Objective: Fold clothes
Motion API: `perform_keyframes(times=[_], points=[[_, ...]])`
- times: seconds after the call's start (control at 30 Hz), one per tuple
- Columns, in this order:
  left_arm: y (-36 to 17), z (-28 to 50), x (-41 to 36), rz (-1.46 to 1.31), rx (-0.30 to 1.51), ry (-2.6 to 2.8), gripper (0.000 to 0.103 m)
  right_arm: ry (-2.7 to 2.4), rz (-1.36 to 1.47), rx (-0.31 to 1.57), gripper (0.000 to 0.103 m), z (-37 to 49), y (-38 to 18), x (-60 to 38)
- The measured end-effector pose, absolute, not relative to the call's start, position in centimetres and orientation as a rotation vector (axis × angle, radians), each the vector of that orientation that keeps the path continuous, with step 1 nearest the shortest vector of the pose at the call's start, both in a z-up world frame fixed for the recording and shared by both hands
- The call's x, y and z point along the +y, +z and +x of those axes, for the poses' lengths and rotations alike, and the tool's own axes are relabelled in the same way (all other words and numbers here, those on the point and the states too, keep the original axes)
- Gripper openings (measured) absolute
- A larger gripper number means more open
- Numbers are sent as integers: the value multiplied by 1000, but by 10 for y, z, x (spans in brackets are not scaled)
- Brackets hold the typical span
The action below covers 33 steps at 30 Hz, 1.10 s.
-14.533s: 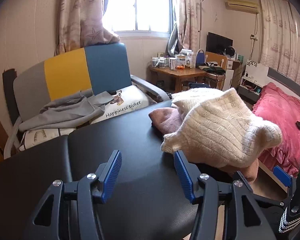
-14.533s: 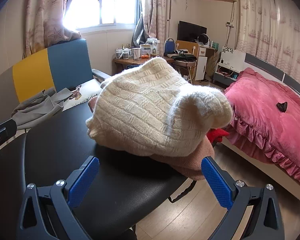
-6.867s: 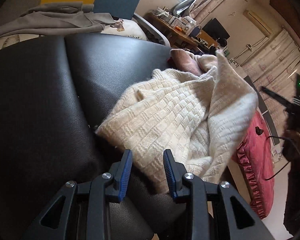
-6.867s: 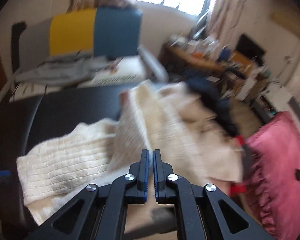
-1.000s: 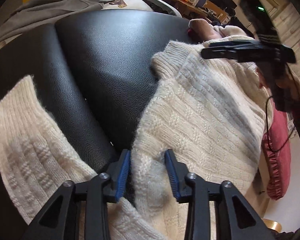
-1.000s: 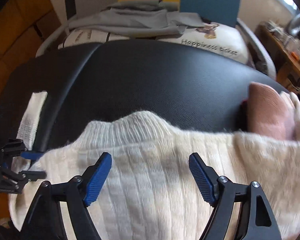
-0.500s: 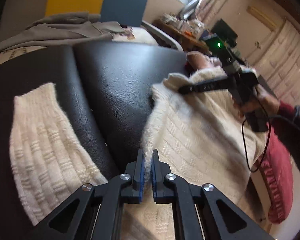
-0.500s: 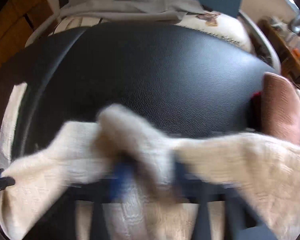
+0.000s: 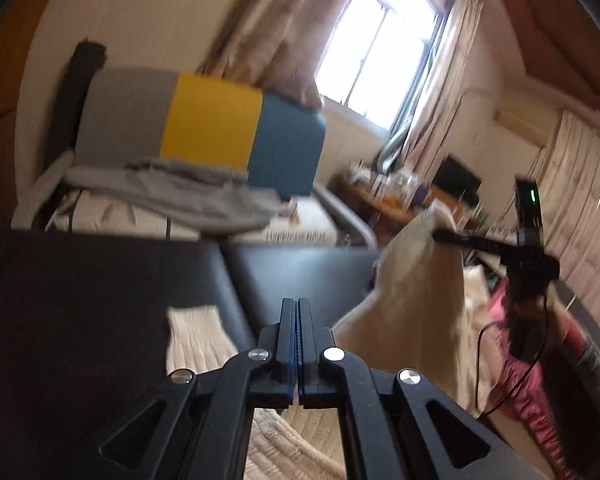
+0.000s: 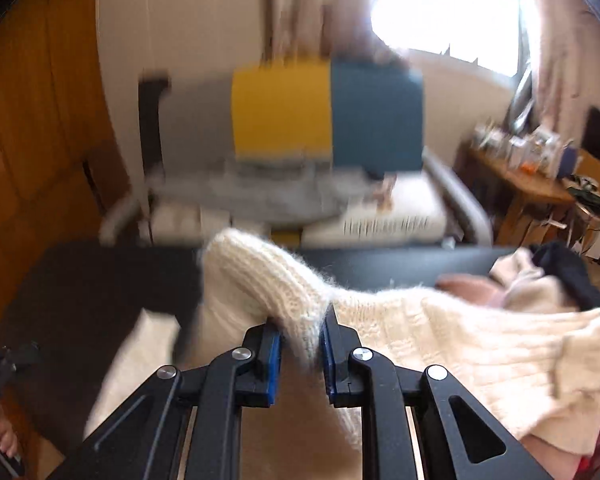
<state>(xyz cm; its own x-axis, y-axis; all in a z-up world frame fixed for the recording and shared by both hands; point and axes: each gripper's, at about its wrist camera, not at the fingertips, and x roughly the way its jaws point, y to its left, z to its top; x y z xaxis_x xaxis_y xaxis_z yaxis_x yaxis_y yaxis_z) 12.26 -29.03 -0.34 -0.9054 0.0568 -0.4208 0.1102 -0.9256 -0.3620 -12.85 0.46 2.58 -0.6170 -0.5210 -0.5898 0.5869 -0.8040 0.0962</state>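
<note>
A cream knit sweater (image 9: pixel 412 300) hangs lifted off the black padded table (image 9: pixel 100 280), one sleeve still lying flat on it. My left gripper (image 9: pixel 298 302) is shut, pinching a thin edge of the sweater; cream cloth shows just behind its jaws. In the right wrist view my right gripper (image 10: pixel 301 320) has the thick ribbed collar of the sweater (image 10: pixel 460 344) between its blue pads, its jaws still closing on it. The right gripper (image 9: pixel 436 234) shows in the left view, holding the cloth up high. The left gripper (image 10: pixel 4 360) sits blurred at the lower left.
A pink folded garment (image 10: pixel 468 284) and a dark one (image 10: pixel 564 276) lie at the table's right end. Behind stands a grey, yellow and blue chair (image 9: pixel 212 132) with grey clothes (image 9: pixel 172 196). A wooden desk (image 10: pixel 520 184) and a pink bed (image 9: pixel 540 380) are to the right.
Both grippers closed on the sweater and rose, lifting it off the table. Both views tilted up toward the chair and window.
</note>
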Motion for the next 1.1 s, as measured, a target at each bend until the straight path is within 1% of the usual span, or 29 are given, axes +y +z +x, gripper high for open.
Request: perform_keyframes(times=[0.07, 0.17, 0.2, 0.23, 0.27, 0.43, 0.57, 0.67, 0.77, 0.9, 0.93, 1.0, 1.1], points=[[22, 129, -298, 614, 577, -3003, 0, -2406, 755, 91, 15, -110, 50, 12], [28, 120, -289, 713, 464, -3016, 0, -2406, 717, 34, 15, -93, 71, 17], [26, 115, -284, 758, 438, -3025, 3, -2407, 692, 36, 14, -87, 80, 18], [20, 108, -278, 807, 443, -3036, 13, -2411, 661, 42, 14, -81, 89, 21], [14, 102, -272, 857, 445, -3048, 15, -2417, 626, 47, 14, -74, 100, 24], [-43, 87, -246, 1043, 565, -2995, 15, -2425, 496, 56, 14, -54, 150, 27], [-90, 93, -251, 1146, 711, -2906, 15, -2441, 378, 93, 14, -48, 189, 4], [-102, 113, -268, 1123, 756, -2836, 15, -2468, 295, 59, 14, -53, 219, -15], [-99, 141, -293, 1024, 759, -2793, 15, -2488, 156, -26, 14, -49, 248, -23], [-92, 173, -328, 913, 772, -2706, 16, -2573, -32, -51, 14, -40, 271, -35], [-92, 178, -336, 895, 788, -2686, 16, -2585, -34, -55, 14, -44, 273, -39], [-94, 186, -346, 878, 811, -2664, 17, -2646, 101, -5, 14, -70, 265, -54], [-101, 195, -353, 880, 853, -2625, 17, -2787, 307, 75, 15, -117, 226, -61]])
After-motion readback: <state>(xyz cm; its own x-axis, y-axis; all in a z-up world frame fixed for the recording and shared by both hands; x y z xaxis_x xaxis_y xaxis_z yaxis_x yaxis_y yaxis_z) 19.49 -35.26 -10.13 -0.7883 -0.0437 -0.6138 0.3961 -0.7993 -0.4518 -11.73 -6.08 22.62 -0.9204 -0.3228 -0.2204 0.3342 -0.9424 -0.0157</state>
